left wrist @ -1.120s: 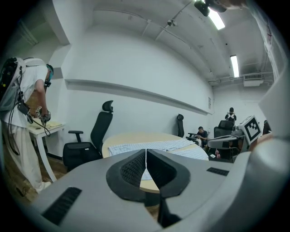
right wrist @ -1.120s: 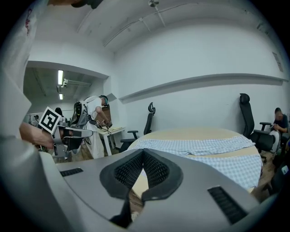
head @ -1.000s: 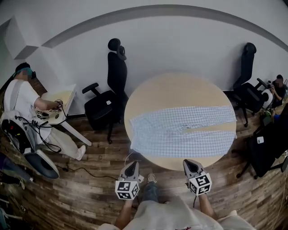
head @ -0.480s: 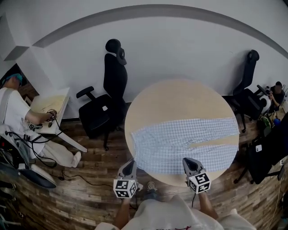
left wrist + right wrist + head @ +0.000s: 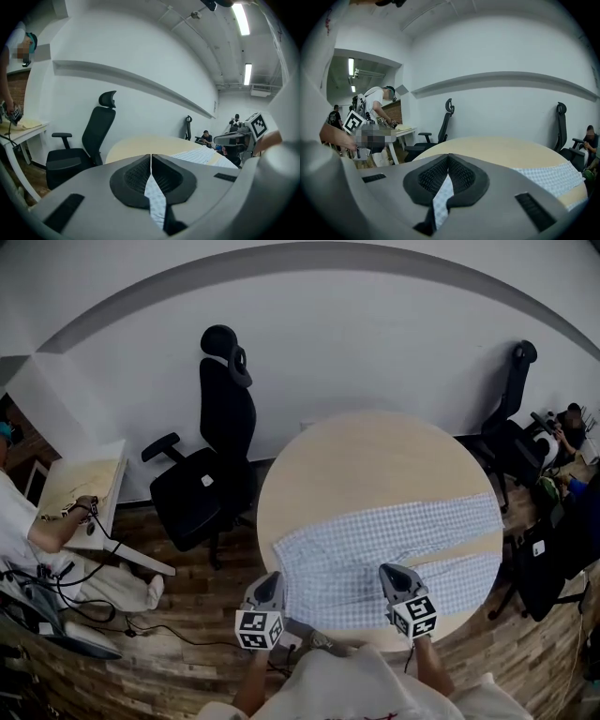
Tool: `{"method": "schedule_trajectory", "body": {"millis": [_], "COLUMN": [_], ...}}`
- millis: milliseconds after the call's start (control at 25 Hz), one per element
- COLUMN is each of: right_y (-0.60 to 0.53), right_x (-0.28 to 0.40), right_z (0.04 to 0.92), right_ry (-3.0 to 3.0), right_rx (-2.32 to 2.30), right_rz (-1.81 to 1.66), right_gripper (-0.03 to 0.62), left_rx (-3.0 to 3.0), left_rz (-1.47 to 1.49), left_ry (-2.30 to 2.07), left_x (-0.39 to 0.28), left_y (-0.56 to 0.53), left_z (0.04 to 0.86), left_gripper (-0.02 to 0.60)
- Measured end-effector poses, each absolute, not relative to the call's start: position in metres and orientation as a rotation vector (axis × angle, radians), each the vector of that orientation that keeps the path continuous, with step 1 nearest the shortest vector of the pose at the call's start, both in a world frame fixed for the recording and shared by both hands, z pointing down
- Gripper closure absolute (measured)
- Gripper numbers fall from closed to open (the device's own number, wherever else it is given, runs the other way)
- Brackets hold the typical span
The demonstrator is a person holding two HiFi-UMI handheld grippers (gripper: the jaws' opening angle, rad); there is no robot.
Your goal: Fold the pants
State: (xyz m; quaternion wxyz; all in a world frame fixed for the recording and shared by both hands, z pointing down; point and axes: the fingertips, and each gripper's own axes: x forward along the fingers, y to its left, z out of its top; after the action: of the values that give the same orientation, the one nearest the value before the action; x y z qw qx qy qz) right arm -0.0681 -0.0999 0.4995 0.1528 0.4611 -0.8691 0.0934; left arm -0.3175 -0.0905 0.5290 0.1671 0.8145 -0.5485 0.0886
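Note:
Light blue checked pants lie spread flat across the near half of a round wooden table, waist to the left and legs to the right. My left gripper hovers at the table's near edge beside the waist corner, jaws shut. The right gripper hangs over the near leg, also shut. In the left gripper view the tips meet, with the pants ahead to the right. The right gripper view shows closed tips and the pants at lower right. Checked cloth shows through the slot behind each pair of tips.
A black office chair stands left of the table and another at its right. At the far left a person sits at a small desk, with cables on the wooden floor. More people sit at the far right.
Both grippers have travelled forward from over the floor to the table's near edge, and the table and pants now sit closer. The jaws stayed shut and the pants lie as before.

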Motion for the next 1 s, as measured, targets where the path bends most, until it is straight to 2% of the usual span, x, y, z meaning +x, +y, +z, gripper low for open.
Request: {"method": "schedule_trajectory", "body": {"millis": [560, 1000], "right_y": [-0.173, -0.242], "right_x": [-0.075, -0.069], "right_z": [0.534, 0.601], "right_ry": [-2.427, -2.413], "right_rx": [1.238, 1.044], "right_rz": [0.280, 0.379], "right_gripper": [0.565, 0.565], "left_rx": [2.305, 2.227], "left_rz": [0.444, 0.646], "left_ry": [-1.461, -1.462], "left_x": [-0.326, -0.328], "left_y": [-0.158, -0.194], "left_z": [0.577, 0.623], "left_gripper": [0.546, 0.546]}}
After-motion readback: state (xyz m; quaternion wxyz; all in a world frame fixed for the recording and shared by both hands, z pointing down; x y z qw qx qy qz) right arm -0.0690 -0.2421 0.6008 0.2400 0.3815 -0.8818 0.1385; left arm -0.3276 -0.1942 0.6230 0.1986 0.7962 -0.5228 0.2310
